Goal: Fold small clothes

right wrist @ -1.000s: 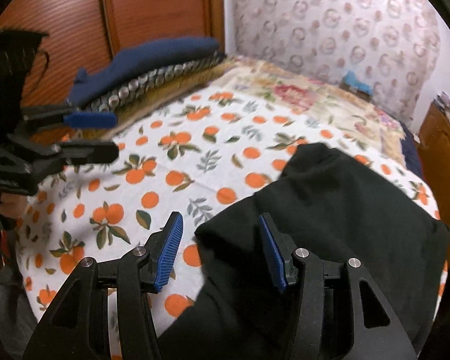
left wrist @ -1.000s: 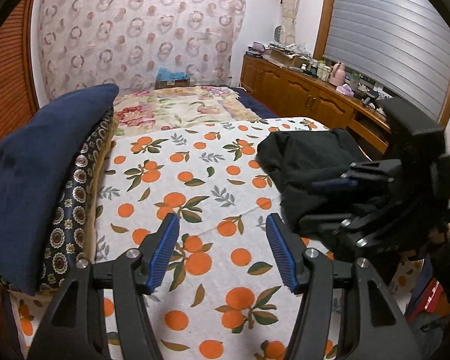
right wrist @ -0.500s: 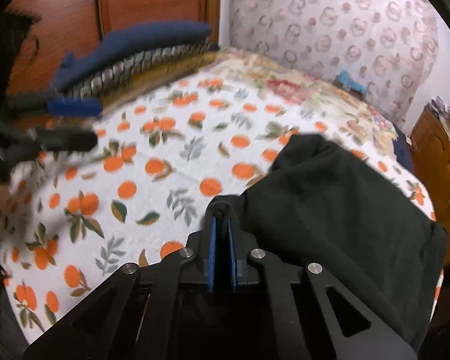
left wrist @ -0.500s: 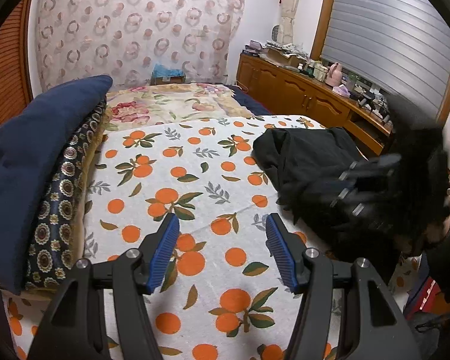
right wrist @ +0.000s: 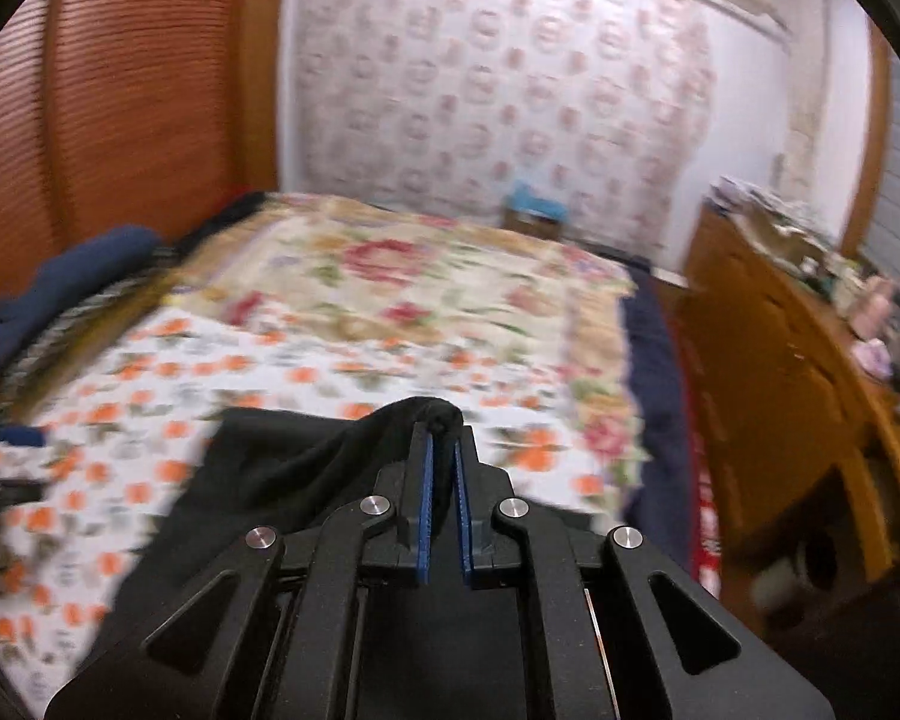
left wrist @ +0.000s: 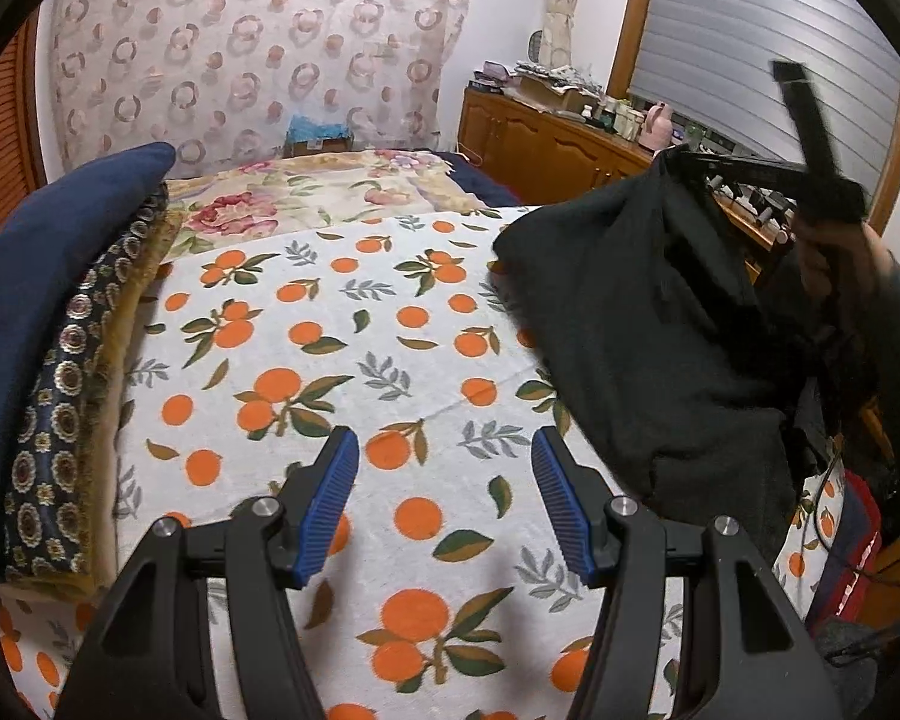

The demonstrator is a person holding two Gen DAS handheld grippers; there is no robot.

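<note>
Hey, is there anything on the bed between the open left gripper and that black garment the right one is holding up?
Nothing visible. The left gripper hangs open over bare orange-print sheet, and the black garment, pinched by the right gripper, drapes just to its right. The navy pillow lies off on the other side.

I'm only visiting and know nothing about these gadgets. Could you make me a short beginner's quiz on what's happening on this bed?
1. True or false: the right tongs pinch the black garment.
2. What lies between the left tongs? A) a sock B) nothing C) a pillow
3. Fill in: the bedsheet is printed with ____.

Key: 1 true; 2 B; 3 oranges.
</note>
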